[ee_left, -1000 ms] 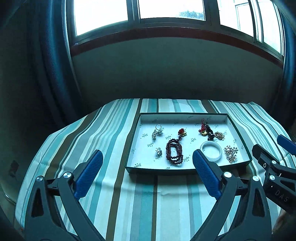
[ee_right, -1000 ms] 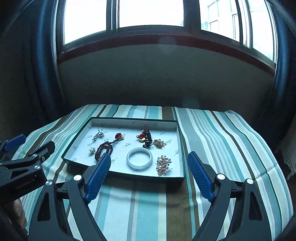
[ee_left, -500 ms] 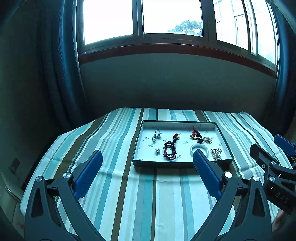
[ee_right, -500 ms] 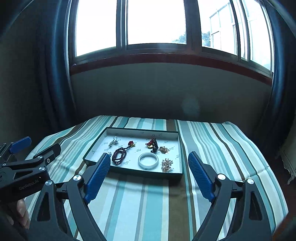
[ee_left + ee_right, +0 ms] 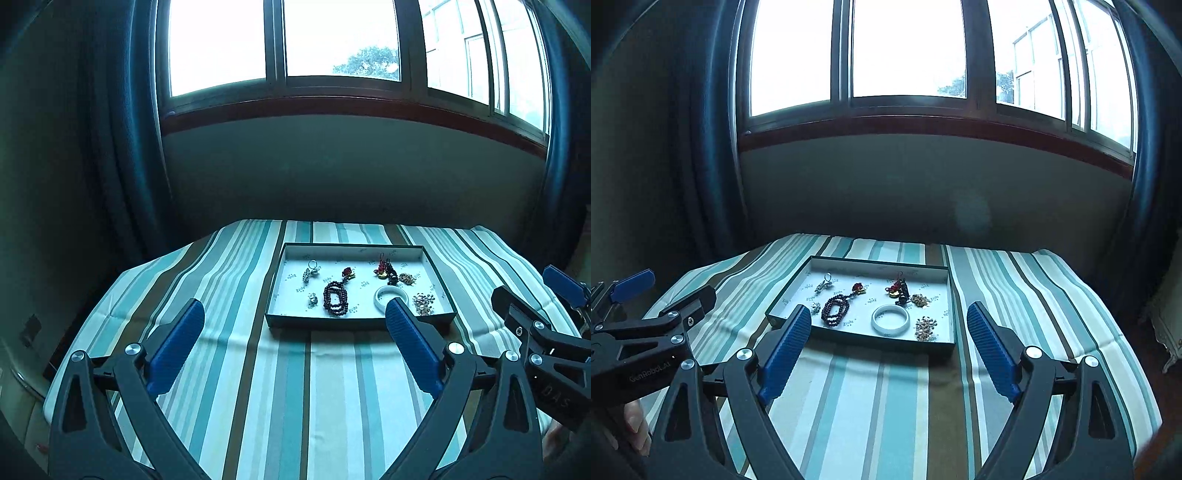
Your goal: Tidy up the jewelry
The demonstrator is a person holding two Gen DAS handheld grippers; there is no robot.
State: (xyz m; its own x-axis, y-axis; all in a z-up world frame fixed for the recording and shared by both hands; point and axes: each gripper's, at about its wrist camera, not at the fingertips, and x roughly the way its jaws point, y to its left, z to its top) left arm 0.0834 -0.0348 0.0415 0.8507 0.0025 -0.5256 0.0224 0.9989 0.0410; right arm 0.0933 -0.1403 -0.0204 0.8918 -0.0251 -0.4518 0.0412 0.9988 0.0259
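A shallow dark-rimmed tray (image 5: 360, 324) (image 5: 862, 336) with a white floor sits on the striped tablecloth. In it lie a dark red bead bracelet (image 5: 335, 302) (image 5: 834, 311), a white bangle (image 5: 390, 294) (image 5: 890, 319), a silver ring (image 5: 312, 264) (image 5: 827, 277), a red charm (image 5: 347, 273) (image 5: 858, 287), a red-and-black charm (image 5: 386, 267) (image 5: 898, 288) and small sparkly pieces (image 5: 424, 303) (image 5: 925, 328). My left gripper (image 5: 293, 319) is open and empty, held back from the tray. My right gripper (image 5: 888, 321) is open and empty, also held back.
The tablecloth (image 5: 295, 387) (image 5: 1015, 288) has teal, white and brown stripes. A wall with a wide window (image 5: 332, 44) stands behind the table. Dark curtains (image 5: 122, 129) hang on both sides. The right gripper's body shows at the right of the left wrist view (image 5: 535, 332).
Both grippers have pulled back and up from the tray, which now looks smaller and farther. Both stay open and empty. The jewelry has not moved.
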